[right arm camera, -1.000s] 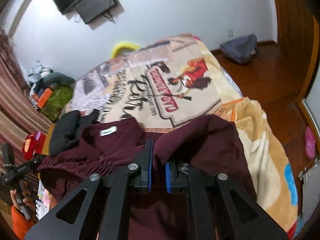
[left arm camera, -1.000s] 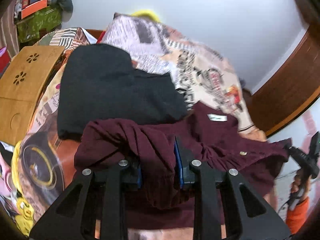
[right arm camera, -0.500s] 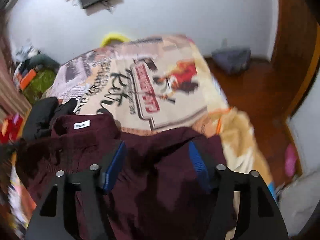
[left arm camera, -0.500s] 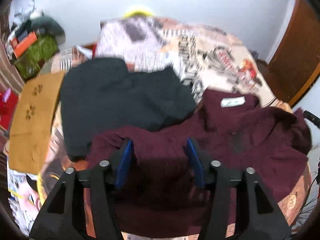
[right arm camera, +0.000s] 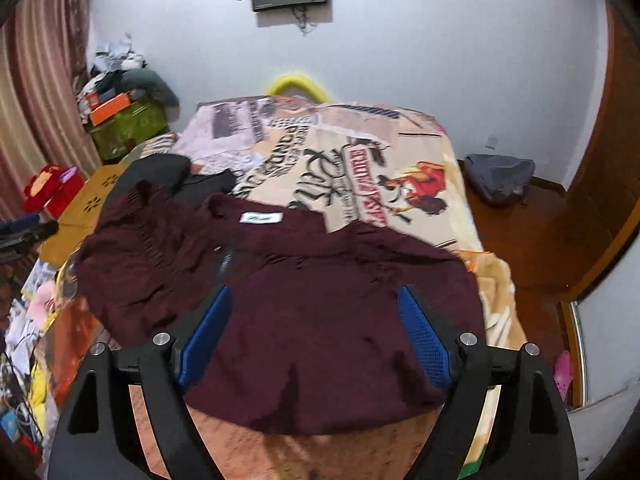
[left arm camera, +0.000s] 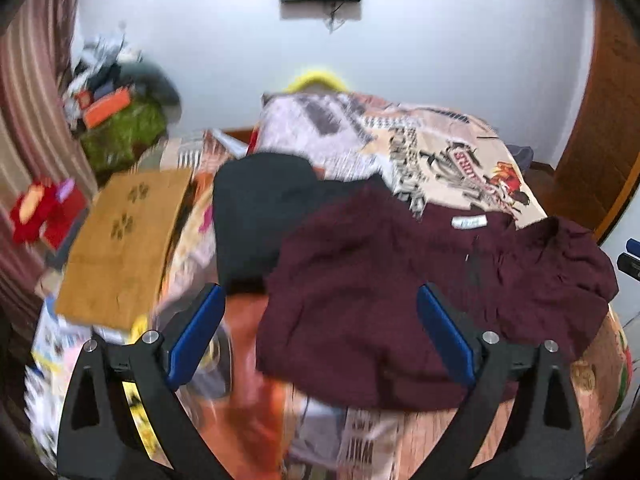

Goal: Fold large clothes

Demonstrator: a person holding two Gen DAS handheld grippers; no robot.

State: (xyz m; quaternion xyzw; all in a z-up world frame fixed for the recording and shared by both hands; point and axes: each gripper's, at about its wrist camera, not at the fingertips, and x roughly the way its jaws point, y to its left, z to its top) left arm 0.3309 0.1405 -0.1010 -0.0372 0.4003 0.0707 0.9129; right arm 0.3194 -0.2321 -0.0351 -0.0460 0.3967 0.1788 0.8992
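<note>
Both grippers have let go since a second ago, when each pinched a fold of the dark maroon knitted garment [right arm camera: 320,320]; it now lies spread on the bed [right arm camera: 400,168], released and partly folded over itself. Seen from the left gripper [left arm camera: 320,332], the jaws stand wide apart with nothing between the blue ribbed pads [left arm camera: 196,332]; the maroon cloth lies beyond and between them, nearer the right-hand pad, its lower hem rumpled. From the right gripper [right arm camera: 316,336], the jaws are equally wide and bare, the garment's soft body lying flat just ahead of them, its collar with a white rectangular label [right arm camera: 262,218] at the far side. A black folded garment [left arm camera: 256,208] lies beside and partly under the maroon one. A printed, newspaper-patterned blanket covers the bed, and a tan wooden board [left arm camera: 120,240] sits to the left.
</note>
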